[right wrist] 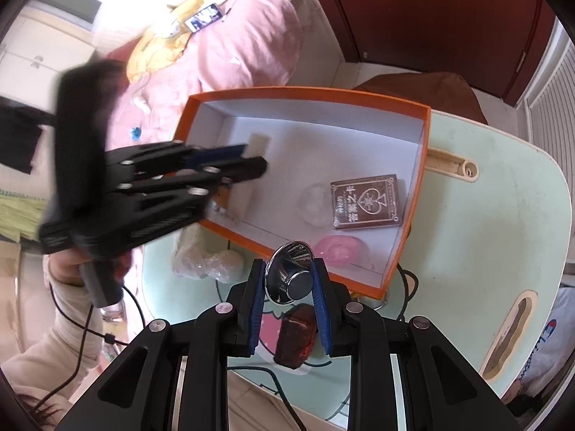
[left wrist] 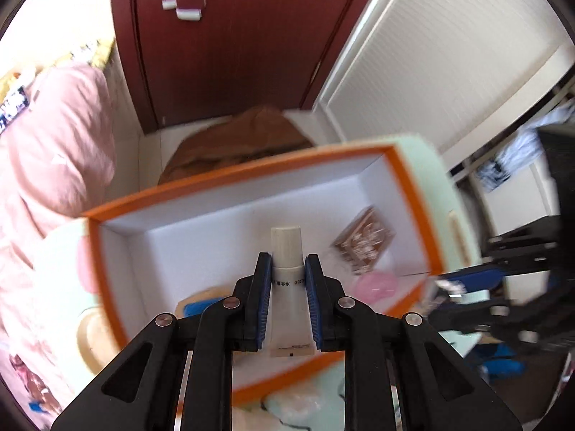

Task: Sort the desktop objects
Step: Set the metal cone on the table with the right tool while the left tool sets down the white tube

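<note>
Left gripper (left wrist: 287,269): jaws clamp a white tube (left wrist: 286,251) over the orange box (left wrist: 230,176). Right gripper (right wrist: 289,273): jaws grip a chrome funnel (right wrist: 290,282) at the box's 6 o'clock rim, above the worktop (right wrist: 485,222).

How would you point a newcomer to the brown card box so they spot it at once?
Find the orange-rimmed box on the pale green table. Inside, on its white floor near the right wall, lies the brown card box. Unlike the soft pink piece and the clear wrapped piece beside it, it is flat, rectangular, and printed with a silver spade.
</note>
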Demonstrator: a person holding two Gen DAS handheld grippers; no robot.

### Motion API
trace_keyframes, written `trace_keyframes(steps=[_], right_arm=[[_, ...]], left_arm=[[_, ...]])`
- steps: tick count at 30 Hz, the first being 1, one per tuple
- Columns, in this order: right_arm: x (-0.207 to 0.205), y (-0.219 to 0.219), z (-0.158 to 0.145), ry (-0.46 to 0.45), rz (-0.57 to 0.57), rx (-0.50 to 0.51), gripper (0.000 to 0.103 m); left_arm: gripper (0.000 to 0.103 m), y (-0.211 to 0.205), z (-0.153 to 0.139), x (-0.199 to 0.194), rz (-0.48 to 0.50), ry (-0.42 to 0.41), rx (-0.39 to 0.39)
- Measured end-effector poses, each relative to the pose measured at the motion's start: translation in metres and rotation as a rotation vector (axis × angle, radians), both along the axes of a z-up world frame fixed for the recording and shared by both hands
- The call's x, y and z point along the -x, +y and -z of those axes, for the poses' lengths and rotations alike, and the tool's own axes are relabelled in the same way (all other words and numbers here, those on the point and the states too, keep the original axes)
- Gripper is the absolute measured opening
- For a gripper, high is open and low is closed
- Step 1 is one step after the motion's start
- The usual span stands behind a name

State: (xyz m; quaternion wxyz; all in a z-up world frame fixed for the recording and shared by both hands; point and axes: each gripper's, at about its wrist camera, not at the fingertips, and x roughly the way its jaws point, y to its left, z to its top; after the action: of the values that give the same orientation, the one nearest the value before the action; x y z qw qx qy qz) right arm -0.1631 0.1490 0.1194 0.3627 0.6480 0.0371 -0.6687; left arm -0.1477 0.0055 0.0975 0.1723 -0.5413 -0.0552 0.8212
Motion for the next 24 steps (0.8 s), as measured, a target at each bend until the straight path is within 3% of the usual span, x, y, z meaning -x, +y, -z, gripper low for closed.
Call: trace_keyframes(steps=[4,8,13,18,24], right_arm=[[-0.015,-0.007,-0.007,0.032,-0.032,0.002,0.025],[-0.036,-0.016,-0.006,0.049,-0.082,0.000,0.025],[-0.058,-0.031,0.015,0.047,-0.125,-0.024,0.025],[-0.064,-0.043,0.041,0.101,-0.126,-0.089,0.025],[-0.054,-0.041,0.050,0.091,-0.085,-0.097,0.026]], left_arm=[[0.020,-0.014,-0.040,-0.032,-0.002,0.076,-0.076],[0.020,-0.015,-0.049,-0.063,0.025,0.074,-0.100],[0.020,-0.008,-0.018,-0.092,0.041,-0.018,-0.121],[0.020,0.010,0.017,-0.108,0.065,-0.099,-0.154],[0.021,0.022,0.046,-0.108,0.039,-0.132,-0.078]])
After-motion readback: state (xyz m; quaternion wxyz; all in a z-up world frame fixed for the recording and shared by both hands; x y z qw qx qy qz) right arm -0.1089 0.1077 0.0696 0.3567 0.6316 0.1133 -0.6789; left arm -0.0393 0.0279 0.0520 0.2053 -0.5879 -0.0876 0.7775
